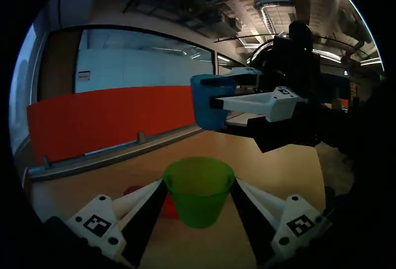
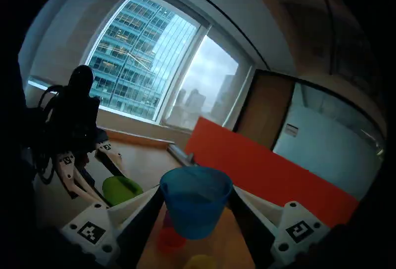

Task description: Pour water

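Wooden counter (image 1: pixel 277 170) running out to an orange panel (image 1: pixel 109 115), city towers beyond the window (image 2: pixel 148 71), and both cups are in play! Left tool (image 1: pixel 199 184) is pinching the green cup (image 1: pixel 199 204), one finger pressed on each side, cup upright, mouth open to the camera; whether its base touches the counter, I cannot tell. Right tool (image 2: pixel 196 192) squeezes the blue cup (image 2: pixel 195 214) the same way, both fingers tight against its walls. From the left gripper view that blue cup hangs in the air, higher and farther off than the green one, the two well apart. Down on the counter a red cup (image 1: pixel 171 208) sits just behind the green one, and a yellow cup (image 2: pixel 200 261) peeks in at the bottom of the right gripper view.
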Action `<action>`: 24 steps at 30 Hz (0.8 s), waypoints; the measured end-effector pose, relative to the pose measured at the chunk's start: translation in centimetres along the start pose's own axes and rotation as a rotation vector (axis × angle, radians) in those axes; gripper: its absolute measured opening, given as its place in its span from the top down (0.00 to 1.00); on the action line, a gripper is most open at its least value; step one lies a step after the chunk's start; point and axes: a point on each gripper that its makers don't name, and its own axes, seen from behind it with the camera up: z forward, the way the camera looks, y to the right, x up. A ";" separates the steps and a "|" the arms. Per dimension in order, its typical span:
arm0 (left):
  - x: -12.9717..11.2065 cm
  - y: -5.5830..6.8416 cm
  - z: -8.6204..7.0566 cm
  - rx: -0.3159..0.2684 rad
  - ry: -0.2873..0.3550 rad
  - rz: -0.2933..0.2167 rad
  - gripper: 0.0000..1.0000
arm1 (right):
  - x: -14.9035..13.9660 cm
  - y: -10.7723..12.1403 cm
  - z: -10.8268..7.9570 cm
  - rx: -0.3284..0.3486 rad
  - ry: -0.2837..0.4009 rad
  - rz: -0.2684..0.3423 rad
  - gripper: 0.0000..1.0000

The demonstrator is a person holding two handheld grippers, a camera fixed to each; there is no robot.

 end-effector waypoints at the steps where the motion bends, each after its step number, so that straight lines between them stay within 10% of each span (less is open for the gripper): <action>1: 0.0 0.1 0.0 -0.001 0.001 0.000 0.13 | 0.2 0.0 0.1 0.000 0.001 -0.008 0.09; 24: 0.3 1.1 0.3 -0.017 0.009 0.008 0.13 | 3.0 1.8 1.7 -0.003 0.014 -0.240 0.09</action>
